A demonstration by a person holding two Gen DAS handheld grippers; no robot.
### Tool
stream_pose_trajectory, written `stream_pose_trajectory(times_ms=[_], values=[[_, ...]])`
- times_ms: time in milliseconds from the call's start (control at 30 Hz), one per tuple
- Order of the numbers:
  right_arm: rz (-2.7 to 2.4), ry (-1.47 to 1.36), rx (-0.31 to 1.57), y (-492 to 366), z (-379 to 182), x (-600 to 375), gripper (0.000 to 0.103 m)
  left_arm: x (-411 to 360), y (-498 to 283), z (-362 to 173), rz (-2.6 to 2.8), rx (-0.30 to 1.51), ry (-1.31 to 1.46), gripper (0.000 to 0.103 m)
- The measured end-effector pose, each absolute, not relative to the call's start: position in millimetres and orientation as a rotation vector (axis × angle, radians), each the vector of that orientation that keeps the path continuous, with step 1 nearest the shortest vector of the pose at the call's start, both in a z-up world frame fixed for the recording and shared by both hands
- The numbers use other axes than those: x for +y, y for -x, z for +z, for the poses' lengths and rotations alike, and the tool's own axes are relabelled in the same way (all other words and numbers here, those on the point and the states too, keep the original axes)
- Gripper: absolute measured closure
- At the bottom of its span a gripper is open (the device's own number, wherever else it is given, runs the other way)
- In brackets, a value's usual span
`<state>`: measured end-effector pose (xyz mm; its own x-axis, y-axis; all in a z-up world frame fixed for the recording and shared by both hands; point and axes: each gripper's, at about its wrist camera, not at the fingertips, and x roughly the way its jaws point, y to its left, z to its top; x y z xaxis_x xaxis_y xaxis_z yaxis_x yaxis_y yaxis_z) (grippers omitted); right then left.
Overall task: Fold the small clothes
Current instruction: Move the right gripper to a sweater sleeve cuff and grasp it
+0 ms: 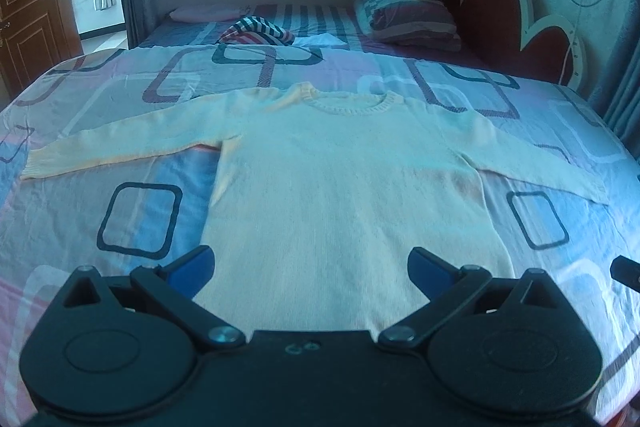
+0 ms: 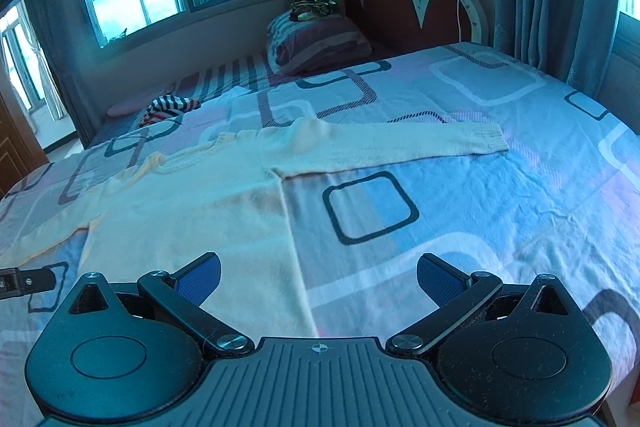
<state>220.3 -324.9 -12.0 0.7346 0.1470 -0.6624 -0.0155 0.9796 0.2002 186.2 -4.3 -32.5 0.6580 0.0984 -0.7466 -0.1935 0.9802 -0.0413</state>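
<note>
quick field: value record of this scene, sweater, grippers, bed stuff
sweater: cream knit, flat on the bedspread, sleeves spread, not yet folded
left gripper: open, empty, over the hem
right gripper: open, empty, over the sweater's side edge
striped garment: bunched, beyond the sweater
pillow: by the headboard

The cream sweater's [image 1: 344, 195] near hem is hidden behind the left gripper's [image 1: 310, 273] black body in the left wrist view, and in the right wrist view its left sleeve [image 2: 48, 227] runs off the left edge of the frame. The right gripper [image 1: 626, 269] shows there only as a dark tip cut off at the right edge. On the far pillow [image 2: 320, 41] lies a dark-and-gold bundle [image 2: 314, 7] too small and blurred to identify, and the striped garment [image 1: 256, 33] beyond the sweater is crumpled so its kind cannot be told.
</note>
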Motion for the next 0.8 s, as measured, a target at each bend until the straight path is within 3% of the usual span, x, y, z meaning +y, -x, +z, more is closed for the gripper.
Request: stream_pose_trajectory(times_ms=[800], values=[[-0.158, -0.29, 0.812, -416.1, -114.5, -464.8, 0.001, -18.3, -321.4, -89.3, 0.216, 0.879, 0.082, 0.001]])
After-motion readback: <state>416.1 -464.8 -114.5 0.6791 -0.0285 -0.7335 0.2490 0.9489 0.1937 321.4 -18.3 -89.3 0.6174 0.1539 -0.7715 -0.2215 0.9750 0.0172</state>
